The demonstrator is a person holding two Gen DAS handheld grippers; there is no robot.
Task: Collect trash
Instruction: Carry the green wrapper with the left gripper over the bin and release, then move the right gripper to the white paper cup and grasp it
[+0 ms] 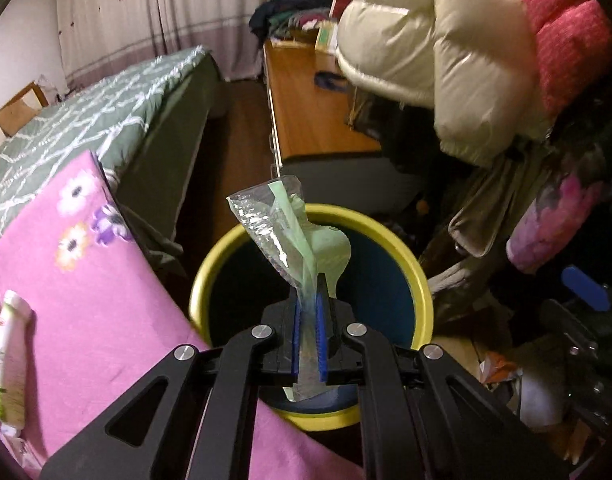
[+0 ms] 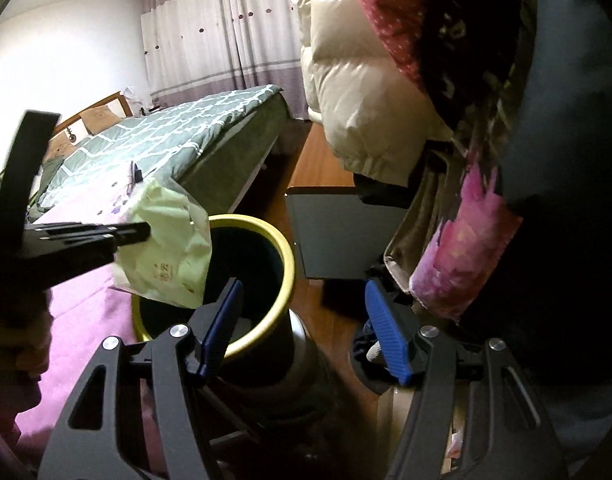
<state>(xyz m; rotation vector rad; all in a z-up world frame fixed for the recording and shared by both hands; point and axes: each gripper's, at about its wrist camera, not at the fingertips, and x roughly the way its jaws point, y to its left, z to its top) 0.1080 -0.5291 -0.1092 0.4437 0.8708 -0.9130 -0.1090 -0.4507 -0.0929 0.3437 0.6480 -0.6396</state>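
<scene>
Left gripper (image 1: 310, 292): jaws pinched tight on a crumpled plastic wrapper (image 1: 293, 232), clamped between the blue pads, most of it sticking out past the tips. Wrapper hung directly over the open mouth of the yellow-rimmed bin (image 1: 420, 280). Right gripper (image 2: 306, 312): jaws spread, nothing between them, beside the bin (image 2: 283, 276). Pink floral blanket (image 1: 85, 280) lay left of the bin, green-quilted bed (image 1: 85, 120) beyond, cream puffer jacket (image 1: 426, 40) hanging to the right.
</scene>
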